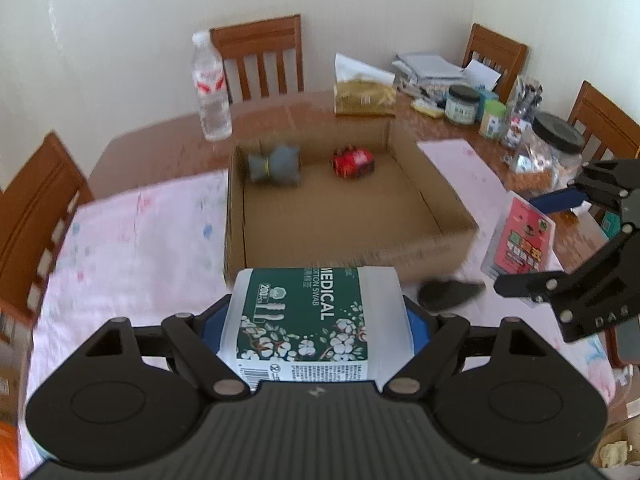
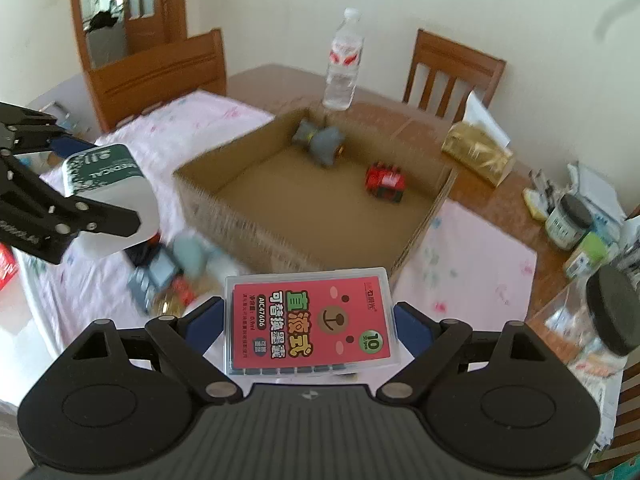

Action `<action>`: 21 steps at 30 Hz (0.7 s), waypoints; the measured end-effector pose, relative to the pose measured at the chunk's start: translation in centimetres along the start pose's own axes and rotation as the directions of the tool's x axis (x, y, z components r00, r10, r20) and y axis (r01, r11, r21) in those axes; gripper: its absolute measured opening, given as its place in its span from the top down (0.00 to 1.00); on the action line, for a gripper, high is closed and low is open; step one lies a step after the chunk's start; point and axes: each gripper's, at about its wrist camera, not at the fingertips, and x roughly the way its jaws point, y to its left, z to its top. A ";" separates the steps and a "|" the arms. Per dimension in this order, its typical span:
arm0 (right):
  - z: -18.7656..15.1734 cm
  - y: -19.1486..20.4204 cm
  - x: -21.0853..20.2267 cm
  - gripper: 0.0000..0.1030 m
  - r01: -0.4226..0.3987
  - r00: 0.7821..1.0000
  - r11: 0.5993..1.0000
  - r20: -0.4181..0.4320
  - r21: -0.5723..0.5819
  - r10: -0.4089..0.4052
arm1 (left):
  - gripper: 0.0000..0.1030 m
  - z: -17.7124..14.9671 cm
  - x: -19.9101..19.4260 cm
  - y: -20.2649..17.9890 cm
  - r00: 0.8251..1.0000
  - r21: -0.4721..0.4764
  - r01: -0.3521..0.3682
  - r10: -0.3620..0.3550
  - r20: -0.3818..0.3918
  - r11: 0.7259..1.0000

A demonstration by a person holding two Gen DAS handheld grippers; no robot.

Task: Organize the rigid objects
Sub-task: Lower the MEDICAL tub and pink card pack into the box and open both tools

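Note:
My left gripper (image 1: 316, 320) is shut on a white cotton swab box (image 1: 308, 320) with a green "MEDICAL" label, held above the pink cloth just before the cardboard box (image 1: 352, 248). My right gripper (image 2: 308, 320) is shut on a clear case with a pink bear label (image 2: 310, 326), also held in front of the cardboard box (image 2: 280, 240). Inside the box lie a grey toy (image 1: 276, 164) and a red toy car (image 1: 354, 162). In the left wrist view the right gripper (image 1: 532, 240) shows with the pink case (image 1: 518, 240); in the right wrist view the left gripper (image 2: 76, 184) shows with the swab box (image 2: 108, 196).
Several small items (image 2: 172, 272) lie on the pink cloth (image 1: 132, 248) near the box's front corner. A water bottle (image 1: 210, 88), a gold tissue pack (image 1: 364, 98), jars (image 1: 462, 104) and a black-lidded jar (image 1: 548, 152) stand on the wooden table. Chairs (image 1: 260, 60) surround it.

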 end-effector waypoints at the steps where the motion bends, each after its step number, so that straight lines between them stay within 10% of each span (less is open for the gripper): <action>1: 0.5 0.0 0.1 0.10 0.007 1.000 1.000 0.007 0.004 -0.007 | 0.20 0.7 0.3 0.3 1.000 0.010 0.003 -0.003 0.009 1.000; 21: 6.2 1.6 2.3 0.10 0.181 0.983 0.972 0.007 0.149 -0.184 | 0.19 9.1 10.8 5.0 0.994 0.166 0.085 -0.095 0.055 0.983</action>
